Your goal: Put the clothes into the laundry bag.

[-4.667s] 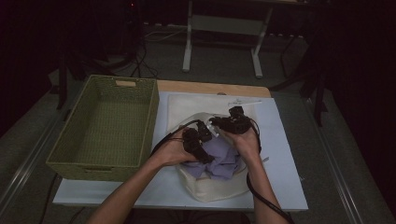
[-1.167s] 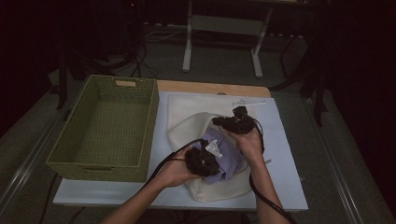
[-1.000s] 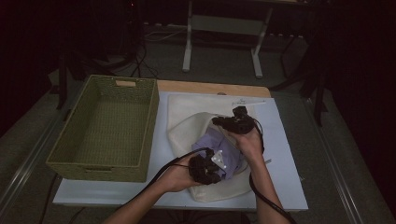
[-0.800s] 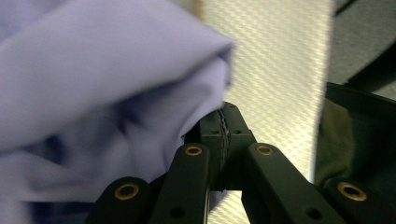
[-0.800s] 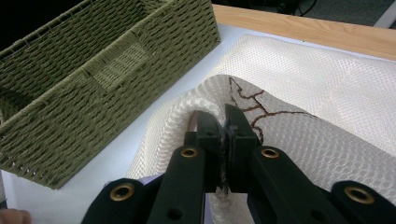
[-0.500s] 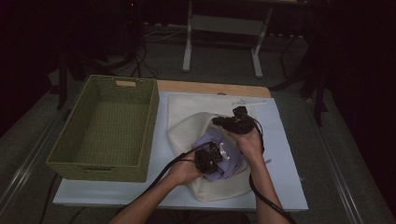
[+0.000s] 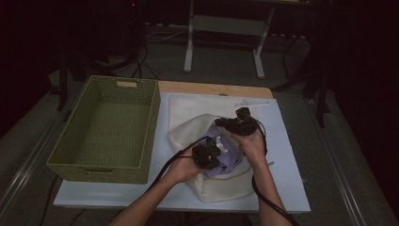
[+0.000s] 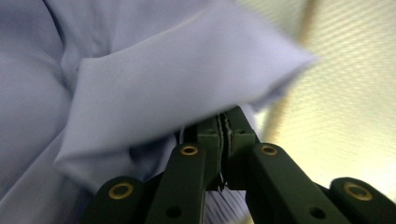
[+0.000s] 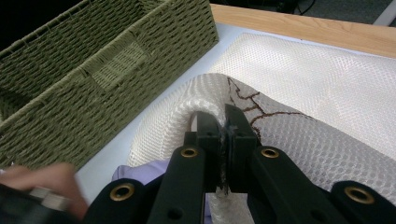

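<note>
Dark floor and metal stands lie behind the bench (image 7: 287, 155), which has a white top and a wooden strip along its far edge. Biggest on it is the green woven basket (image 7: 106, 129), a deep box shape with rough walls, sitting at the left edge. It has nothing in it.

Next comes the white mesh bag (image 7: 188, 129), soft and full of tiny holes, lying near the middle of the bench on a flat white mesh sheet (image 9: 327, 65). Its mouth looks to face the near edge.

Smaller is the purple cloth (image 7: 228, 162), smooth and crumpled, half inside the bag toward the near edge.

The right tongs (image 7: 231, 123) are closed tight on the bag's thick rolled rim (image 9: 205, 109) and hold it up, on the far side of the cloth. The left tongs (image 7: 212, 149) are pinched shut on a fold of the purple cloth (image 8: 154, 88), at the near side of the bag.

So the cloth sits between the two tongs, and the left hand (image 7: 183, 167) is the nearer one to it. I think the next move turns on this: the bag's mouth must stay lifted above the cloth so the cloth can slide deeper in, away from the near edge.
</note>
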`<action>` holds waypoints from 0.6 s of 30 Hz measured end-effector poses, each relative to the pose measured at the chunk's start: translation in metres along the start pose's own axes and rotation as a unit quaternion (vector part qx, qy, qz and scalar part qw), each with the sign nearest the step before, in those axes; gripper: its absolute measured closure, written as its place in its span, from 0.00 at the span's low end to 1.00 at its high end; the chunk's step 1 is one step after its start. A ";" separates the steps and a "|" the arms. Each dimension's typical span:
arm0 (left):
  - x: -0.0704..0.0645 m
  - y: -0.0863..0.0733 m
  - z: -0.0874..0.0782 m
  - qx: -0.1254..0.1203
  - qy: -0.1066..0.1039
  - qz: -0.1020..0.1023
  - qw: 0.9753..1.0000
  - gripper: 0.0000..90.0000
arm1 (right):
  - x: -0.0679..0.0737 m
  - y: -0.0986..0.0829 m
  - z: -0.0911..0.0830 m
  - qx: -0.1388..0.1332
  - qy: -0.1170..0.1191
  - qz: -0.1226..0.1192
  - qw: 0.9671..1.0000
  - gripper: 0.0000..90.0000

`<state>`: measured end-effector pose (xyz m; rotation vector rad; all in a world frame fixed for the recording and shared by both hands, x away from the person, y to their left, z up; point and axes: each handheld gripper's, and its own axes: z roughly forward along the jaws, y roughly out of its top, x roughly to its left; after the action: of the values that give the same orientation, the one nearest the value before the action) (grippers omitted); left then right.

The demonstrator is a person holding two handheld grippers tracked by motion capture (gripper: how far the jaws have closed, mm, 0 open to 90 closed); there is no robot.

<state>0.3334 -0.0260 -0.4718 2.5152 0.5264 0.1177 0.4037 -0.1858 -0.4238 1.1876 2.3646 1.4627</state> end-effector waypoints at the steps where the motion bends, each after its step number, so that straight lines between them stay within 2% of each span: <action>1: 0.000 0.000 0.000 0.000 0.000 0.000 1.000 0.98 | 0.000 0.000 0.000 0.000 0.000 -0.001 1.000 0.96; 4: 0.000 -0.005 -0.019 -0.011 0.002 -0.002 1.000 1.00 | 0.000 -0.001 0.000 -0.001 0.000 0.000 1.000 0.96; 5: 0.001 -0.008 -0.026 -0.014 0.009 -0.006 1.000 1.00 | 0.000 -0.001 0.000 -0.001 0.000 0.000 1.000 0.96; 7: 0.006 -0.012 -0.034 -0.017 0.014 -0.017 1.000 1.00 | 0.000 -0.001 0.000 -0.001 -0.001 0.000 1.000 0.96; 9: 0.011 -0.018 -0.044 -0.016 0.026 -0.038 0.999 1.00 | 0.000 0.000 0.001 0.000 0.000 0.001 1.000 0.96; 10: 0.013 -0.022 -0.050 -0.019 0.045 -0.051 0.998 1.00 | 0.000 0.000 0.001 0.000 0.000 0.001 1.000 0.96; 11: 0.013 -0.022 -0.050 -0.019 0.045 -0.051 0.998 1.00 | 0.000 -0.001 0.001 0.000 0.000 0.001 1.000 0.96; 14: 0.019 -0.028 -0.058 -0.023 0.078 -0.072 0.994 1.00 | 0.000 -0.001 0.001 0.000 0.000 0.002 1.000 0.96; 16: 0.023 -0.031 -0.061 -0.029 0.087 -0.090 0.992 1.00 | 0.001 -0.001 0.002 0.000 0.000 0.001 1.000 0.96; 18: 0.026 -0.032 -0.063 -0.032 0.087 -0.096 0.991 1.00 | 0.001 -0.001 0.002 0.001 0.000 0.001 1.000 0.96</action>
<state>0.3344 0.0405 -0.4373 2.3898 0.8178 0.2795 0.4036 -0.1840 -0.4250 1.1904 2.3658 1.4615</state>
